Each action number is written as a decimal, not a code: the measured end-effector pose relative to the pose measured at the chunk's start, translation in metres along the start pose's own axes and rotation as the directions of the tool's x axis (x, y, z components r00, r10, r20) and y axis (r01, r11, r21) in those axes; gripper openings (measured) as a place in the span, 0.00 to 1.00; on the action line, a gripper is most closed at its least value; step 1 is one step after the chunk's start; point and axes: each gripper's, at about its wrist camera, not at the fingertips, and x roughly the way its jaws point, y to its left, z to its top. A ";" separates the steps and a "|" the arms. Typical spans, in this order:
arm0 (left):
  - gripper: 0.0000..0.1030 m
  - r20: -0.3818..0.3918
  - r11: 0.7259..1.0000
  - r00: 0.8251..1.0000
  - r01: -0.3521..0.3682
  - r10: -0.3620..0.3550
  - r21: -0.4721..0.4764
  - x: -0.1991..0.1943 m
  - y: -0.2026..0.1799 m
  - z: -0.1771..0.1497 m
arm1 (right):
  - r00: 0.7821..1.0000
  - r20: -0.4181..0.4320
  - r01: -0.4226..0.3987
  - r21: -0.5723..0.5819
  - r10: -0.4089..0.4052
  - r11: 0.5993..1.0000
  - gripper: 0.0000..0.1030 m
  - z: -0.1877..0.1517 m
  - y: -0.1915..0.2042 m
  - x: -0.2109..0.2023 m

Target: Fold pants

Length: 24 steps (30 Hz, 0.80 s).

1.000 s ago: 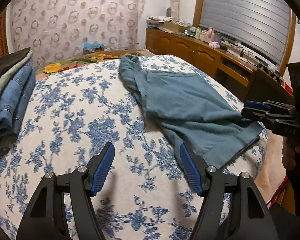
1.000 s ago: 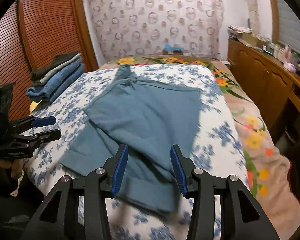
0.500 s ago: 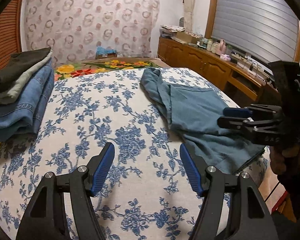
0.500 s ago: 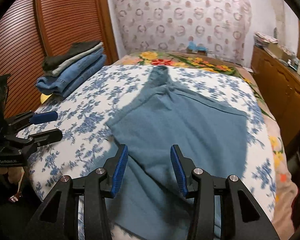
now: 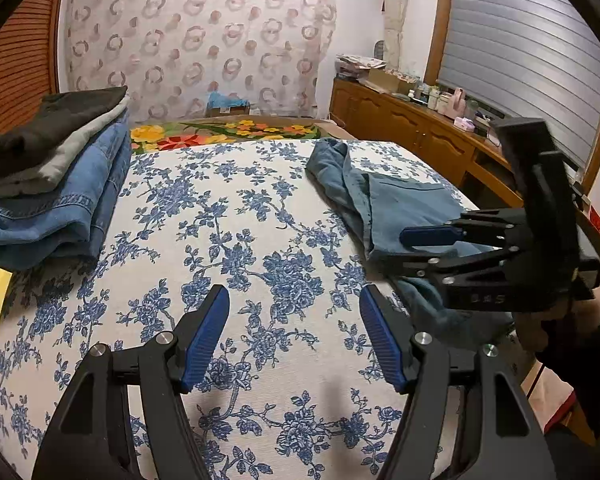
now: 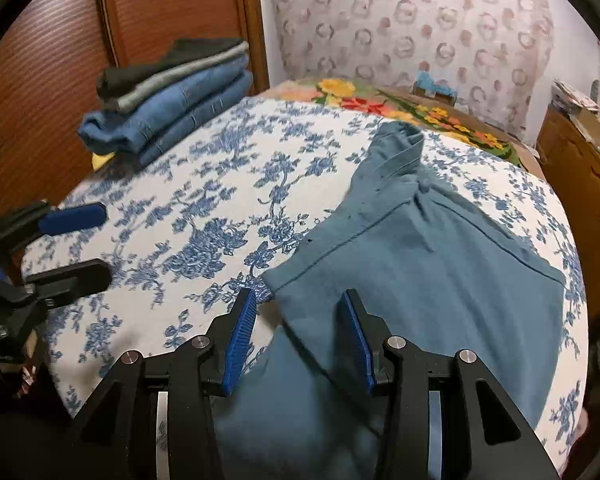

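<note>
Both grippers empty, jaws spread: right gripper [image 6: 296, 338] over near edge of teal pants [image 6: 432, 264], left gripper [image 5: 294, 332] over floral bedspread [image 5: 220, 240].

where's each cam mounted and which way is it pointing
Left wrist: on the left gripper, facing along its open jaws over the floral bedspread; right gripper and a hand show at right.
Right wrist: on the right gripper, above the teal pants; left gripper at left.
Shared: pants, bedspread, folded stack.

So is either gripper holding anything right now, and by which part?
Nothing is held. The left gripper is open above the floral bedspread; the right gripper is open over the teal pants, fingers not pinching the cloth.
</note>
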 end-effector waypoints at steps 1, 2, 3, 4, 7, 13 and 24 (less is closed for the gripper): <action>0.67 0.000 1.000 1.000 0.000 0.000 -0.001 0.000 0.000 -0.001 | 1.000 -0.008 0.008 -0.008 -0.008 1.000 0.45 0.002 0.001 0.006; 0.67 0.000 1.000 1.000 0.001 -0.001 -0.001 0.000 0.001 -0.001 | 1.000 -0.015 0.012 -0.013 -0.012 1.000 0.45 0.003 0.001 0.009; 0.67 -0.001 1.000 1.000 0.002 -0.002 0.000 0.001 0.001 -0.002 | 1.000 -0.022 0.016 -0.016 -0.017 1.000 0.45 0.004 0.001 0.013; 0.67 -0.002 1.000 1.000 0.002 -0.002 0.000 0.001 0.001 -0.002 | 0.999 -0.030 0.021 -0.017 -0.021 1.000 0.45 0.004 0.001 0.017; 0.67 -0.008 1.000 1.000 0.004 -0.004 0.003 0.002 0.000 -0.004 | 0.999 -0.042 0.031 -0.021 -0.032 0.999 0.45 0.009 0.004 0.026; 0.67 -0.023 1.000 1.000 0.014 -0.014 0.010 0.007 -0.005 -0.009 | 0.999 -0.041 0.011 -0.011 -0.012 1.000 0.30 0.014 0.001 0.026; 0.67 -0.036 0.996 0.999 0.025 -0.022 0.082 0.009 -0.030 -0.015 | 0.997 0.060 -0.043 0.065 0.039 0.997 0.05 0.014 -0.011 0.006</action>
